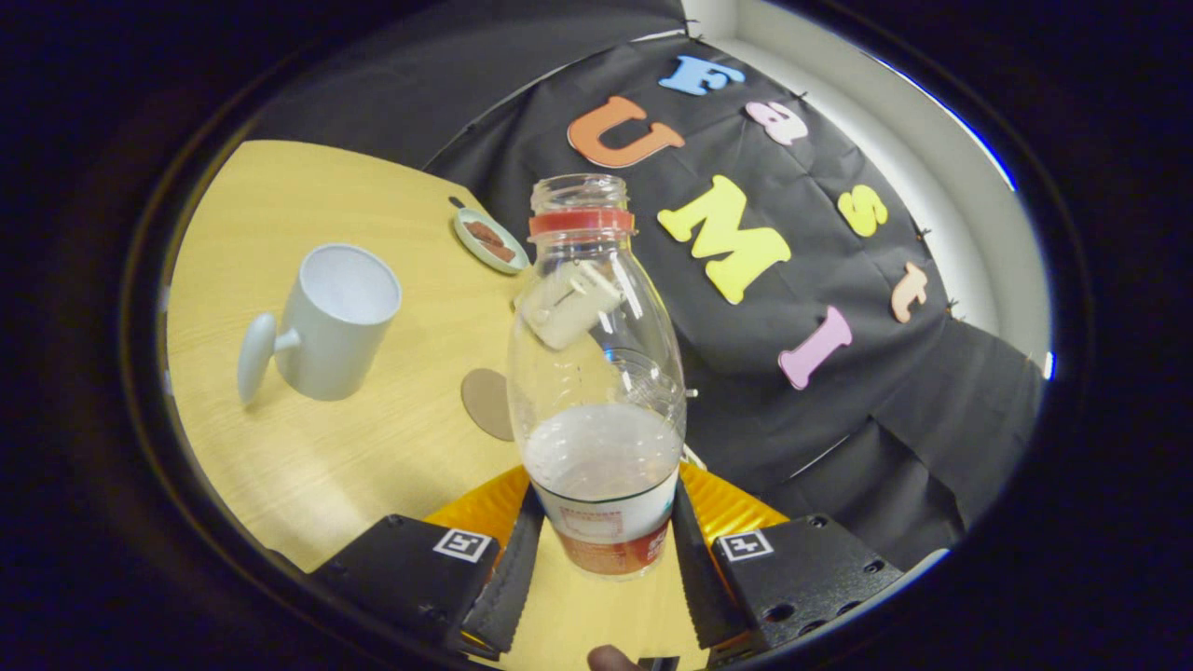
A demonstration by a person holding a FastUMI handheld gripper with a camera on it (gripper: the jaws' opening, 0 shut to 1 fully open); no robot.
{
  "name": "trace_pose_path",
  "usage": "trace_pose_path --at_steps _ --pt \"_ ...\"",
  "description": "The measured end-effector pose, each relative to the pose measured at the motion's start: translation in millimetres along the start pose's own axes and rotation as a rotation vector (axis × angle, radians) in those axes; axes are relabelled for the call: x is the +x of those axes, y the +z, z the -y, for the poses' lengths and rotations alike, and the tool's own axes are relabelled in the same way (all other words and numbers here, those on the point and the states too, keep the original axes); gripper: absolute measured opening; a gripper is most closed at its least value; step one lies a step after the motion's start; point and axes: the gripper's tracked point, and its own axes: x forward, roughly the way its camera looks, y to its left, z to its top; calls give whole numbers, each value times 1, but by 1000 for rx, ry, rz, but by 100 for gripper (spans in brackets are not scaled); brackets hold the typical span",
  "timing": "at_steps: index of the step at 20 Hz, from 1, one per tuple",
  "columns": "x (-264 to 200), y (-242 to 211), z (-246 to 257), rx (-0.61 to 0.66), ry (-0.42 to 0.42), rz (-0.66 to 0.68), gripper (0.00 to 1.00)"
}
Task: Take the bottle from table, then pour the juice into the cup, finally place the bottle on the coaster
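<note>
Both tongs (604, 550) grip labelled bottle (596, 373); writing unreadable.

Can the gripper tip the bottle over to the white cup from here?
Probably yes. The gripper is shut on the open bottle, and bare table lies between it and the cup. The coaster beside the bottle lies flat.

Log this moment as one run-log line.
gripper: shut on bottle | bottle: uncapped, lifted, some juice inside | cup: on table, apart | coaster: bare | pour: not yet
</note>
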Motion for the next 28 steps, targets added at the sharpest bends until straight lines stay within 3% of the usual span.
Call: trace_pose_path --at_steps 13,28 --pt "-5 24 -14 -450 -112 22 74" --pt "-3 49 -8 -653 -145 45 74"
